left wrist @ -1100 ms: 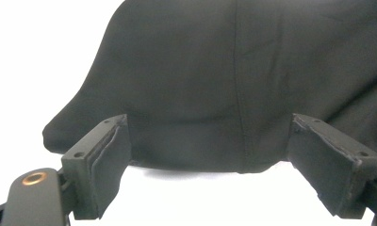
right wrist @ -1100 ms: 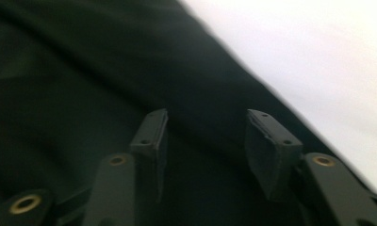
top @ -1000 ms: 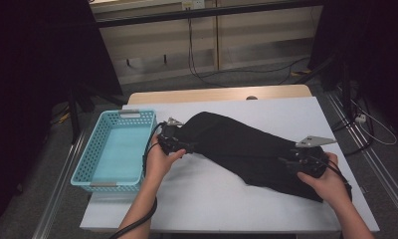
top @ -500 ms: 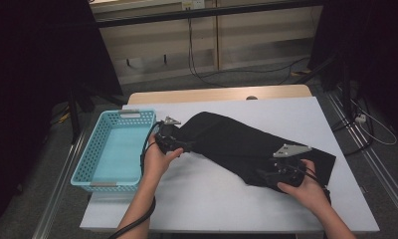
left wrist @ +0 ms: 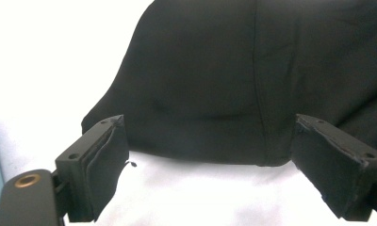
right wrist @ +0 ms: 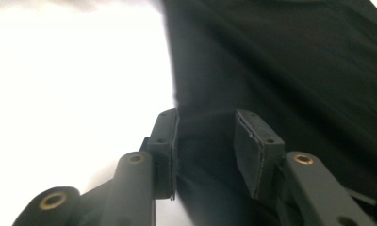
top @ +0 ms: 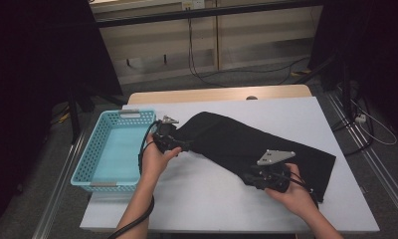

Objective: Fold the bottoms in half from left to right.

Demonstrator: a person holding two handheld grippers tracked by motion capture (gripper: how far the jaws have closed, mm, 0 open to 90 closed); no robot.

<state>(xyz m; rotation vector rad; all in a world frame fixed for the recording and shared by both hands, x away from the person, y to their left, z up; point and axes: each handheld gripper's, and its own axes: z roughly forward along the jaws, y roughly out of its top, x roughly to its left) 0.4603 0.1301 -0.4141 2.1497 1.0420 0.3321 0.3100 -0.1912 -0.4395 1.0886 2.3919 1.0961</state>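
A black garment (top: 247,144) lies spread diagonally across the white table (top: 197,199), from near the basket down to the right front. My left gripper (top: 186,144) is at the garment's upper left end, jaws wide open, with the cloth edge (left wrist: 215,94) just beyond the pads and nothing between them. My right gripper (top: 250,178) rests at the garment's lower edge, left of its right end. Its jaws stand partly open over the black cloth (right wrist: 281,70), with the fabric edge lying between the pads.
A light blue plastic basket (top: 95,164) stands empty at the table's left edge. A tan board (top: 217,93) runs along the far side of the table. Cables lie on the floor beyond, and dark curtains stand at both sides.
My right gripper has moved left along the garment's lower edge, from its right end toward the middle. The left gripper has stayed at the upper left end.
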